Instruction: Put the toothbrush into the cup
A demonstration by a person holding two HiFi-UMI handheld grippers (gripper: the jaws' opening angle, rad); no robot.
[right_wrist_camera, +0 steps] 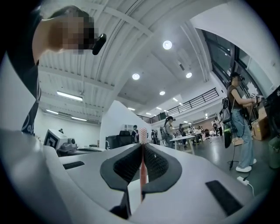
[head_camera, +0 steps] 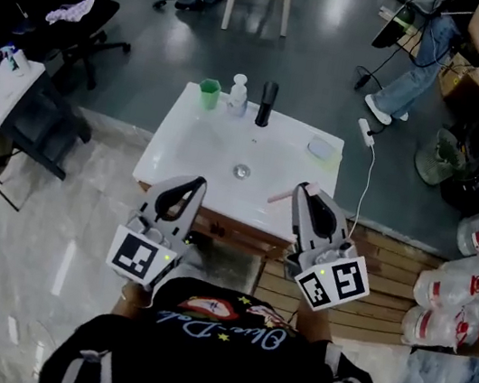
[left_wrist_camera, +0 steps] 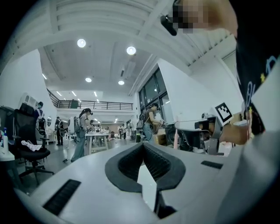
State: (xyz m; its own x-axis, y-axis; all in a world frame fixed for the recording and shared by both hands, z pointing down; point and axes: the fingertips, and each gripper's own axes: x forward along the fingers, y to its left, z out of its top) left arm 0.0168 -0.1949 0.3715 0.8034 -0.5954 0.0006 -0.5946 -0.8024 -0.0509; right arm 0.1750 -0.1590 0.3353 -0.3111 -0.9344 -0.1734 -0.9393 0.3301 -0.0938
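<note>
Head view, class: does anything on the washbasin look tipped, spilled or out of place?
Nothing stands out. The green cup, bottle and tap stand upright along the back rim of the washbasin, no spill shows, and the right gripper holds the toothbrush.

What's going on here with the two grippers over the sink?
A person stands at a white sink with a gripper in each hand. The right gripper is shut on a pink toothbrush, held over the sink's front edge. The left gripper is shut with nothing in it. The green cup stands at the sink's back left, beside a soap bottle. The toothbrush is not yet in the cup.
</note>
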